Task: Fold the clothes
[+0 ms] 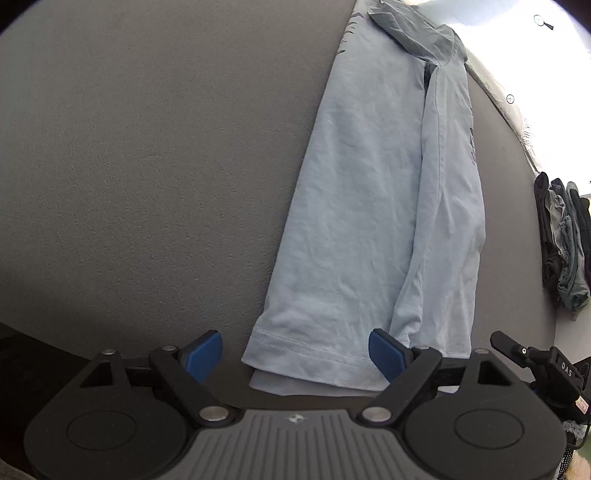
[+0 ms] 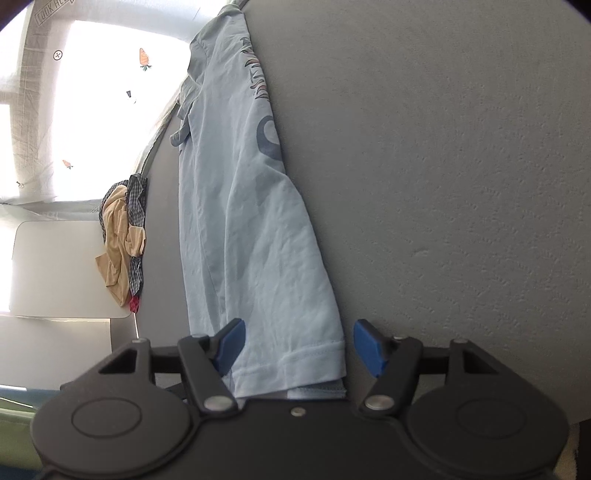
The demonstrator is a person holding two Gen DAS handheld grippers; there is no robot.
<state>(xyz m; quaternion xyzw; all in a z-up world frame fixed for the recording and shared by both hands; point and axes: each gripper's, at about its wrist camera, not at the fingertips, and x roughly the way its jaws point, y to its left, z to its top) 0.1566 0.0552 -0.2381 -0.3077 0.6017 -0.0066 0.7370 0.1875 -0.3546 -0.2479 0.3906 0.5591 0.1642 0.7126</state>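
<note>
Pale blue cotton runs away from both cameras: a T-shirt (image 1: 373, 221) lies flat on the grey tabletop (image 1: 147, 166), already narrowed into a long strip, its side panels laid inward over the body and a sleeve (image 1: 413, 33) turned across at the far end. The hem is the near end, stitched edge showing with a lower layer peeking out beneath it. In the right wrist view the same T-shirt (image 2: 251, 229) shows a printed graphic along its right edge.

The left gripper (image 1: 295, 356) sits at the near hem with its blue fingers (image 1: 384, 354) spread wide; the hem corner lies between them, yet nothing is pinched. The right gripper (image 2: 297, 345) is likewise wide open, its fingers (image 2: 365, 345) straddling the other hem corner, holding no cloth.

By my reading, the lengthwise folds are in place and the crosswise fold is the step in hand. Whether the fingers are about to close on the hem or have just let it go, one moment cannot settle. If the hem is to be taken, each pair of fingers needs to catch all layers at its corner, so that the lower layer is not left behind, and both corners should travel together toward the far collar end.

Other clothes wait at the tabletop's edge: a dark bundle (image 1: 565, 243) to the right in the left view, a tan and checked heap (image 2: 123, 236) at left in the right view.
</note>
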